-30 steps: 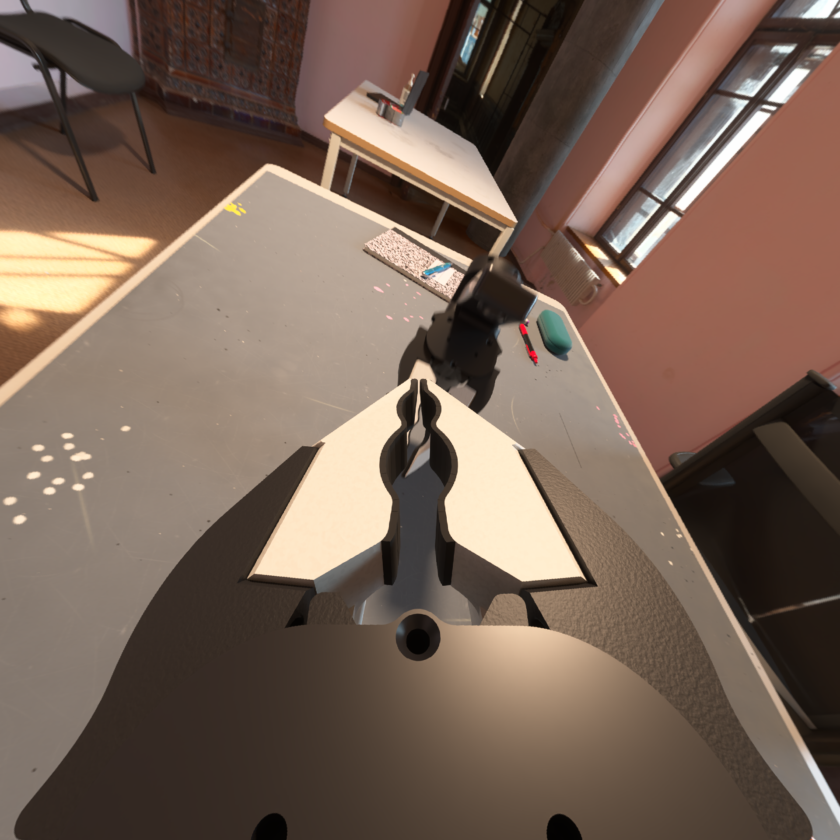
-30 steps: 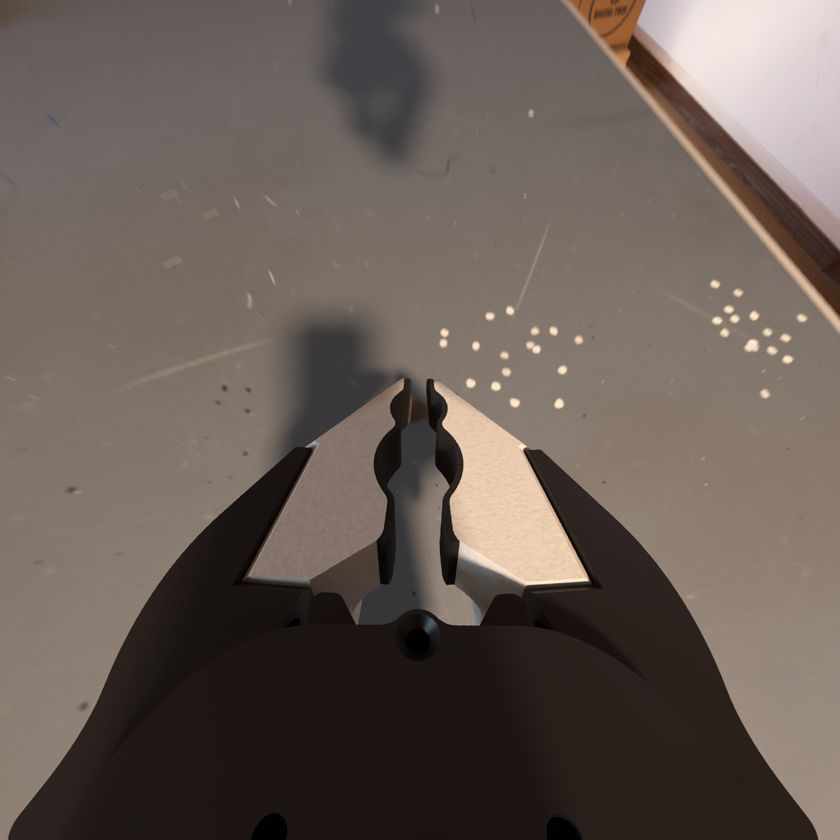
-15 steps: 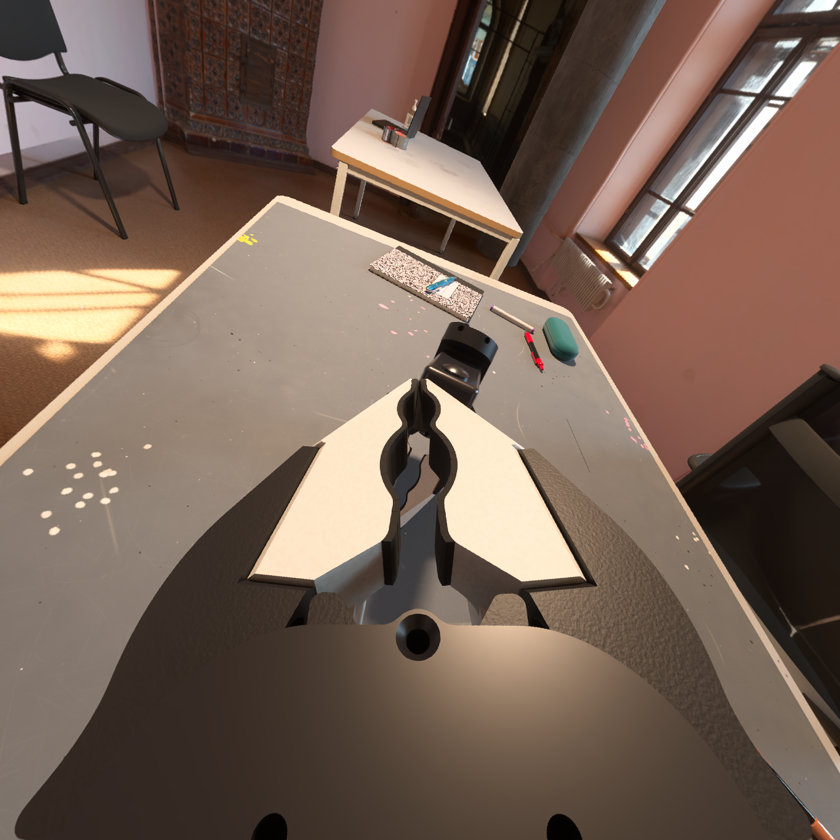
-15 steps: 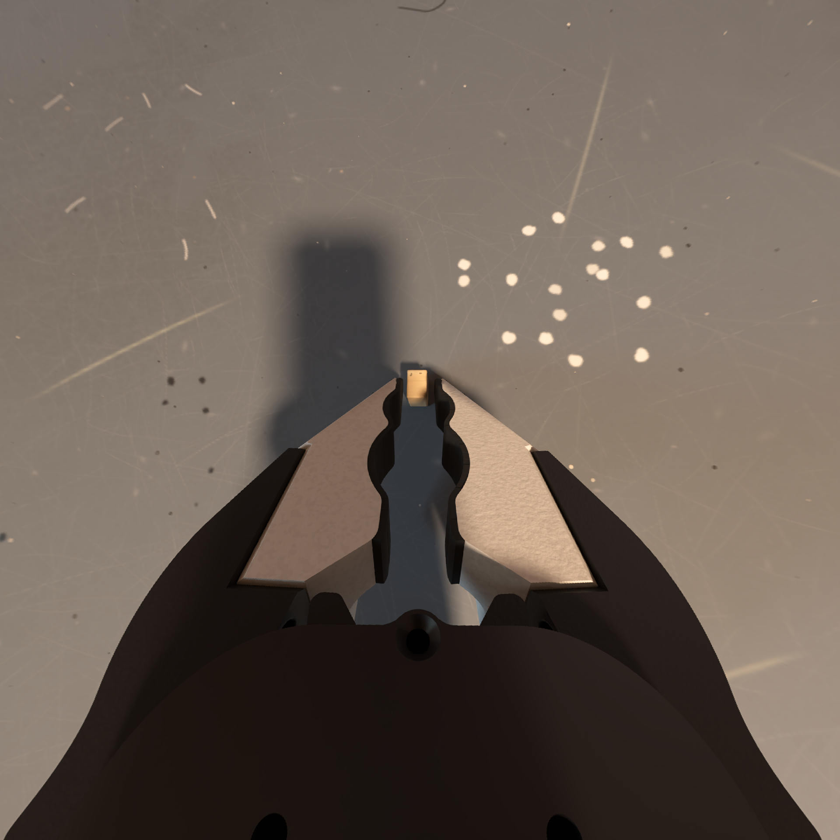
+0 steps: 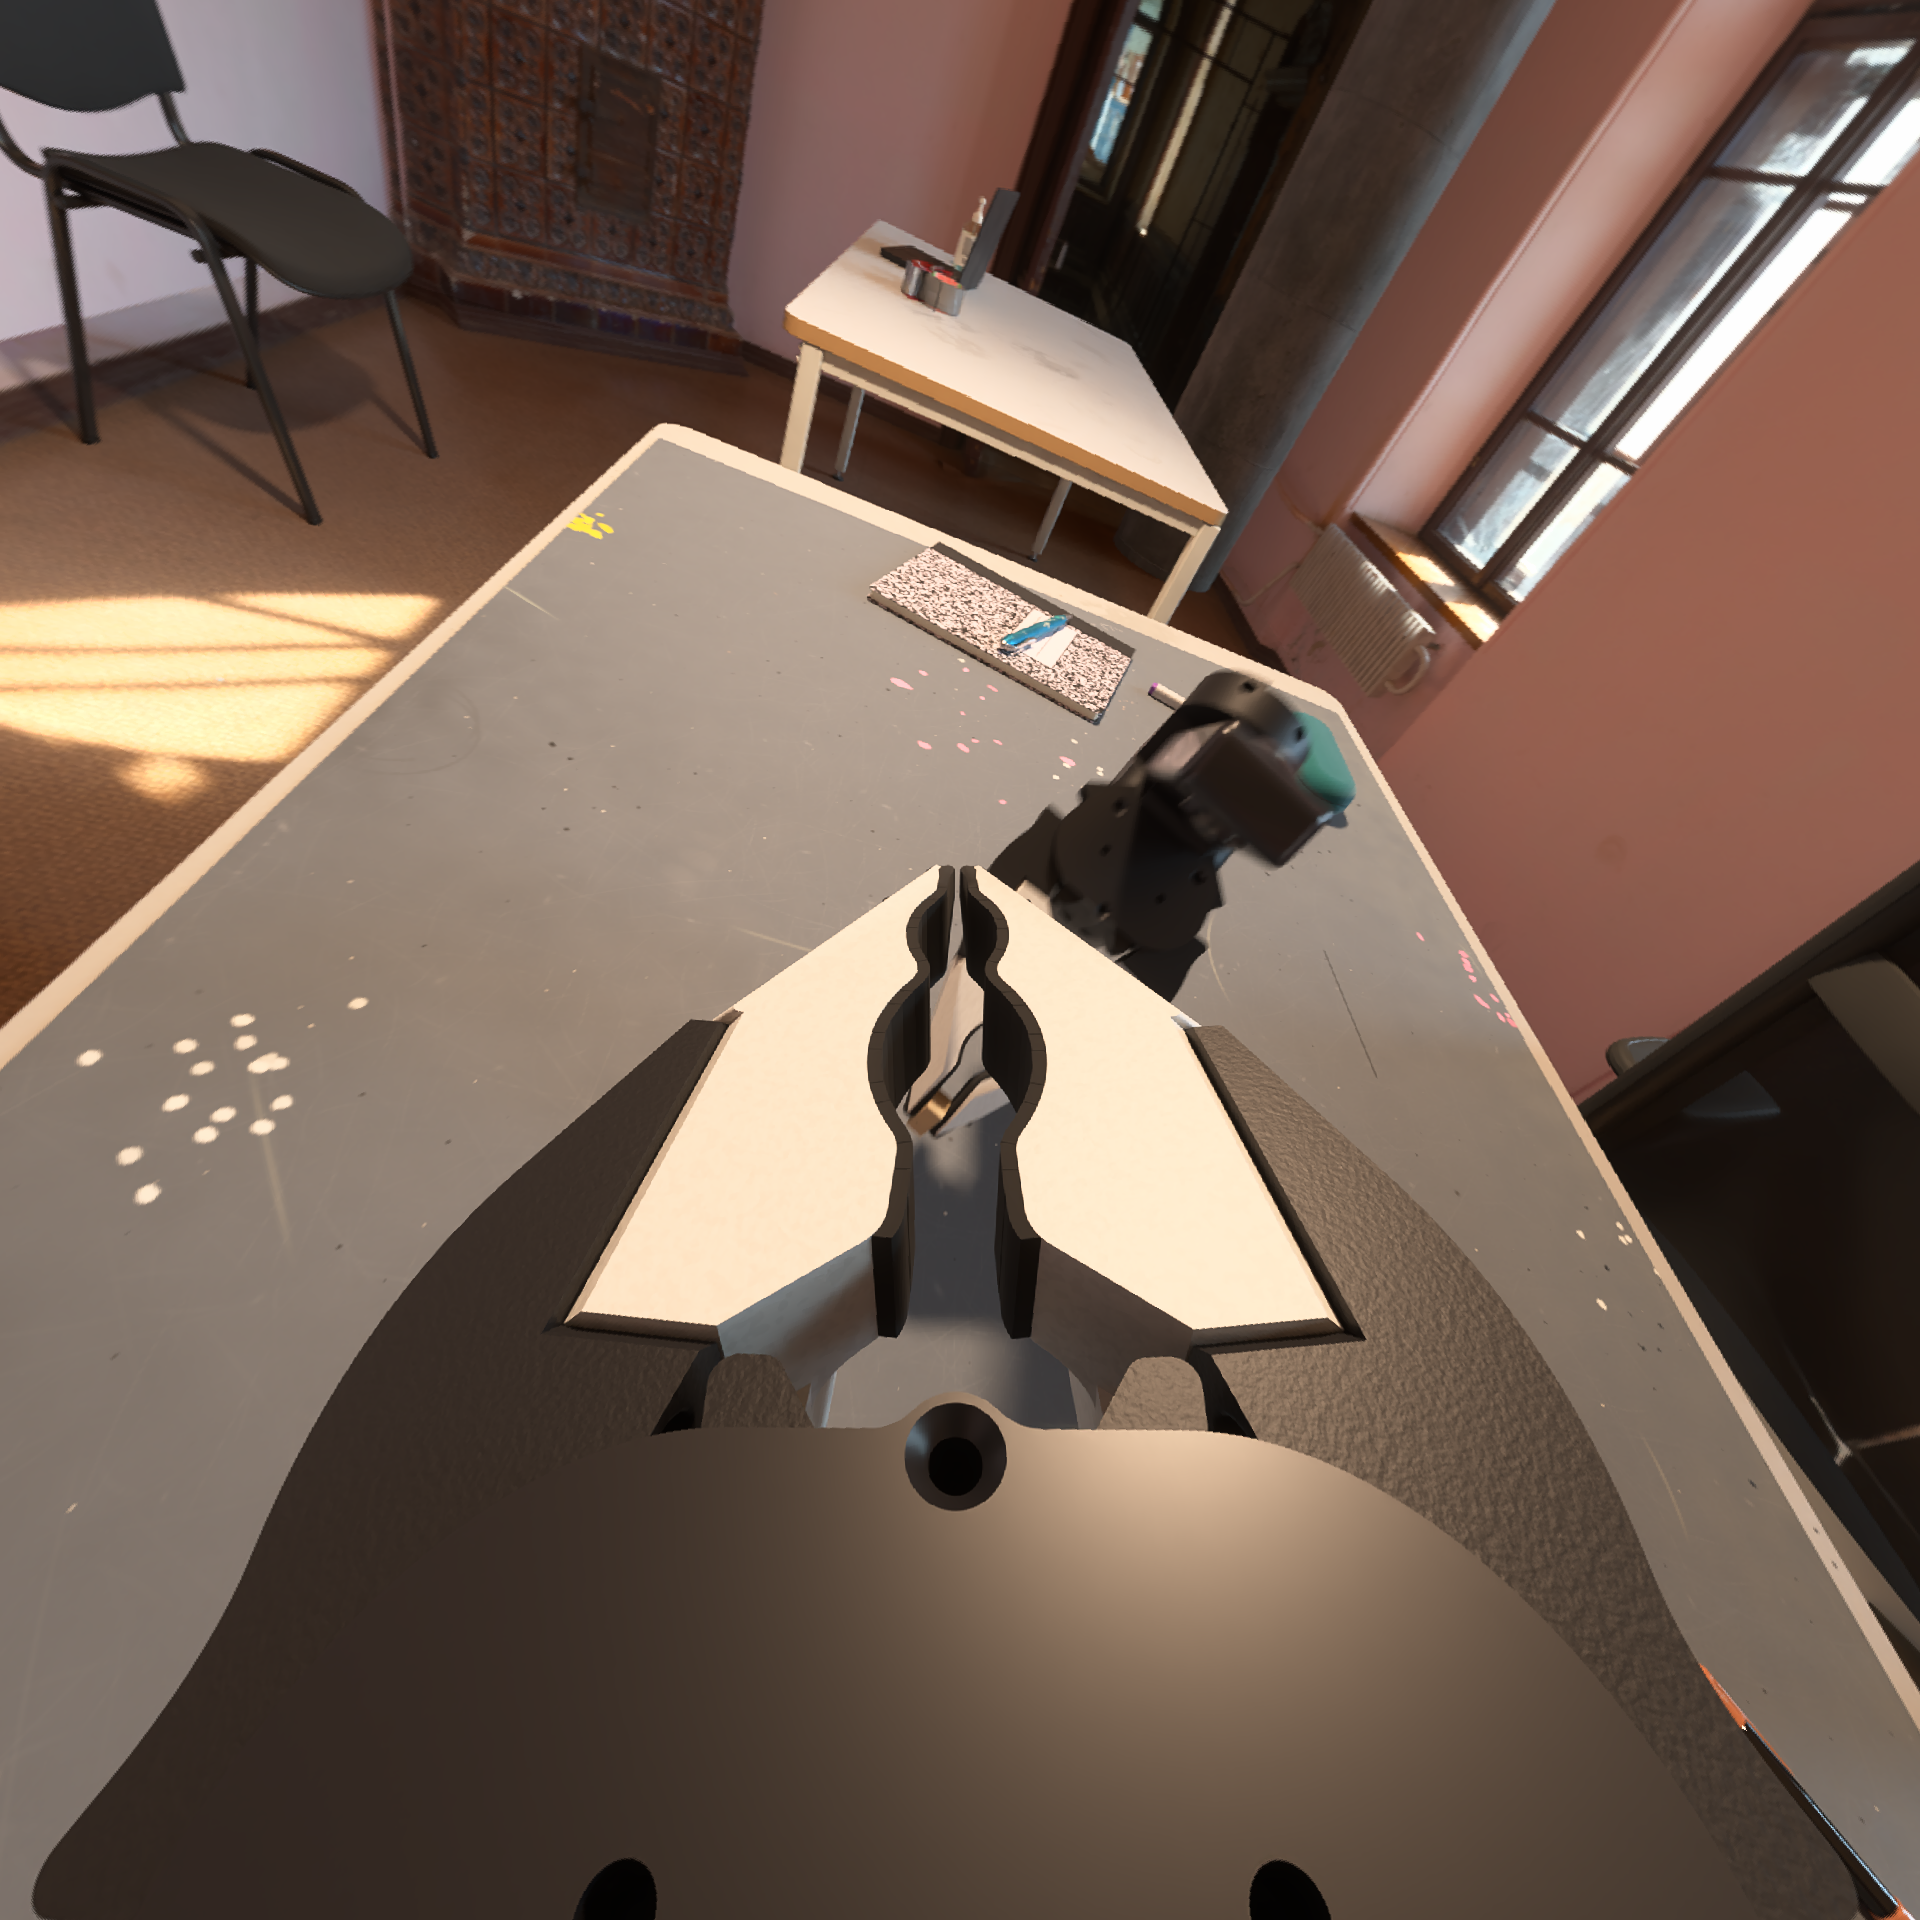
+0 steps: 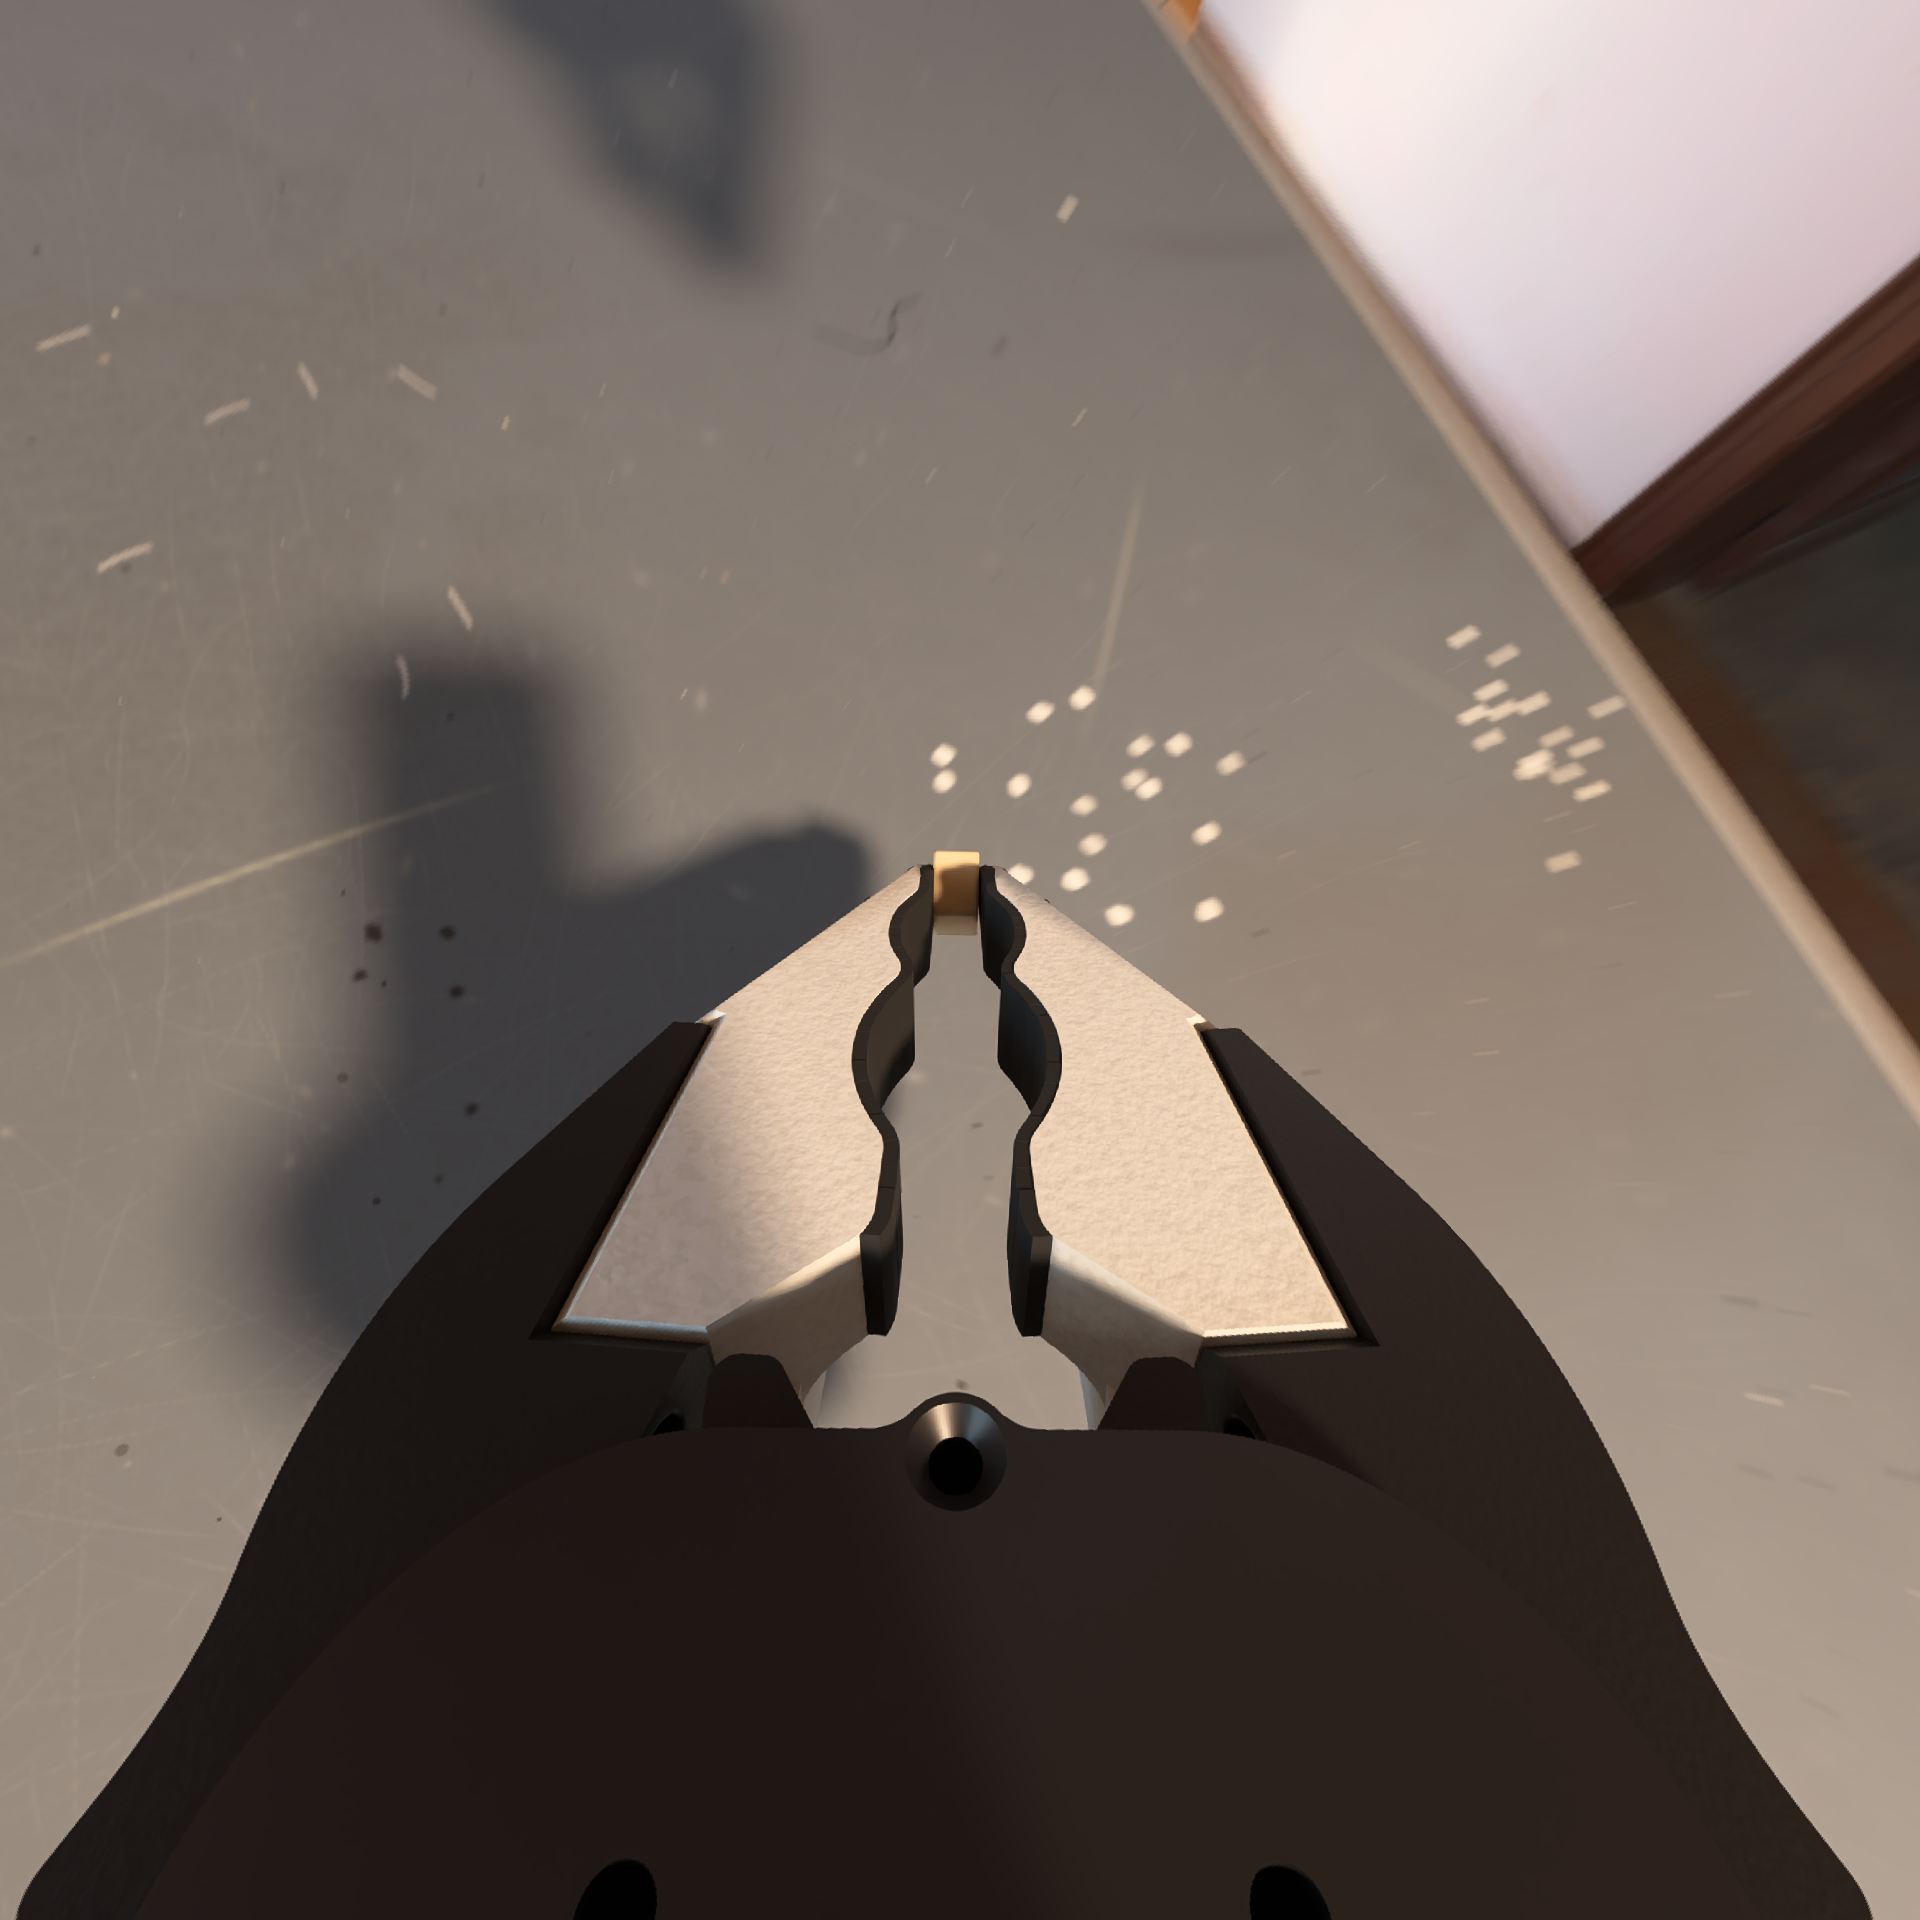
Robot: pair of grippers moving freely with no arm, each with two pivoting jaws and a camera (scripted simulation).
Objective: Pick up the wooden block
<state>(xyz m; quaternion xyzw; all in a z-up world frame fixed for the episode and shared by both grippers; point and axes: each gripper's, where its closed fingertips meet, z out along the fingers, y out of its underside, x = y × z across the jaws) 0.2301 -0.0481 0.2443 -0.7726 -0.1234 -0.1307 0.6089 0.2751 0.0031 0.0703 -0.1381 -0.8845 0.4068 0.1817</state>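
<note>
The wooden block (image 6: 955, 896) is a small tan cube. My right gripper (image 6: 954, 881) is shut on it at the very fingertips and holds it a little above the grey table (image 6: 623, 520); its shadow falls to the left. In the left wrist view the right gripper (image 5: 1164, 842) shows beyond my left fingers, tilted down, with the block (image 5: 928, 1112) seen through the gap. My left gripper (image 5: 956, 878) is shut and empty above the table (image 5: 520, 831).
A speckled notebook (image 5: 966, 613) with a blue pen (image 5: 1034, 632) lies at the table's far end, a green case (image 5: 1328, 774) to its right. The table's right edge (image 6: 1455, 416) is close. A white side table (image 5: 997, 343) and a chair (image 5: 208, 208) stand beyond.
My right gripper has closed on the block and risen and tilted with it. In the left wrist view it has shifted right. My left gripper stays shut.
</note>
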